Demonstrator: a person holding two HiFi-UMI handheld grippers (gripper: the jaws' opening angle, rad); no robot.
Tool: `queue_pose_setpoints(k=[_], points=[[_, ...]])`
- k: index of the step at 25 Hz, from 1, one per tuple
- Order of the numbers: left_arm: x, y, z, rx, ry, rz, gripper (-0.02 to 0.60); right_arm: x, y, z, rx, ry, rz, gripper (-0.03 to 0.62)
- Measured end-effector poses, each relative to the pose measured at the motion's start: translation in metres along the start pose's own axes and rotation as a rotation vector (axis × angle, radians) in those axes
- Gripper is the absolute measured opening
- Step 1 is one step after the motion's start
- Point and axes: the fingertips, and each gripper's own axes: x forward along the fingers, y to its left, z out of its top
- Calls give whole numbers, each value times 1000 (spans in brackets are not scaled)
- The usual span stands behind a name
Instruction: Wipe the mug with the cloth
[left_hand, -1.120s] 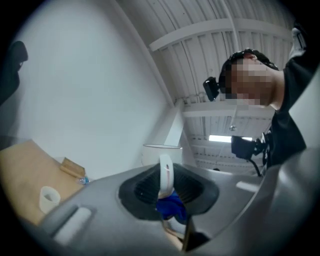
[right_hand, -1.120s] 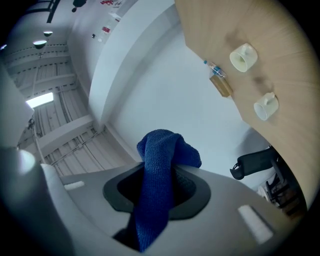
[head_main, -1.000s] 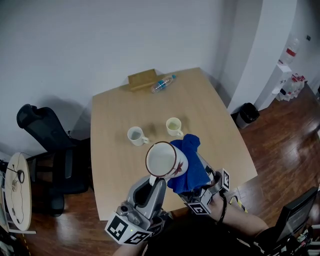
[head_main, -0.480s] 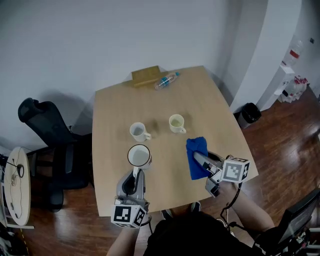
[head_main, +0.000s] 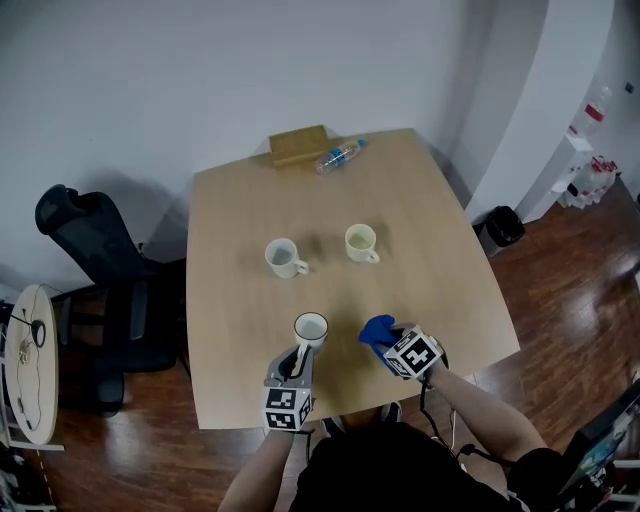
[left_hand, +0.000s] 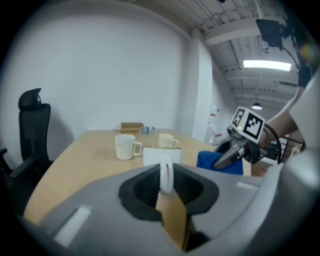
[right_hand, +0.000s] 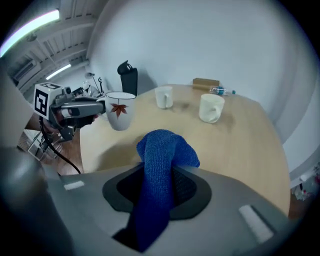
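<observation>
3 mugs stand in the head view: a plain white mug (head_main: 283, 257) and a cream mug (head_main: 360, 242) mid-table, and the task's mug (head_main: 310, 328), round mouth up, toward the near edge of the pale wooden table (head_main: 230, 300), before the left gripper (head_main: 300, 352). Just right of it, the right gripper (head_main: 388, 340) carries the blue cloth (head_main: 376, 330).

Left gripper view: the jaws pinch the mug's smooth white handle (left_hand: 165, 176).

Right gripper view: the jaws clamp the nubby, bunched cloth; a red leaf (right_hand: 119, 109) marks the glossy mug, far left.
</observation>
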Motion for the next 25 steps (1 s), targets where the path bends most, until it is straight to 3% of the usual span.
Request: queue_pose_setpoints(k=[5, 11, 17, 21, 25], points=[[16, 5, -32, 19, 88, -18, 61, 28, -3, -10, -60, 82, -25, 117], [3, 11, -58, 19, 128, -43, 63, 41, -3, -21, -67, 133, -25, 132], [-12, 15, -96, -4, 276, -41, 77, 45, -3, -32, -83, 176, -49, 177], [-25, 17, -108, -48, 304, -39, 134, 25, -2, -25, -41, 110, -74, 211], [-49, 35, -114, -138, 263, 0, 146, -38, -6, -19, 87, -53, -149, 235]])
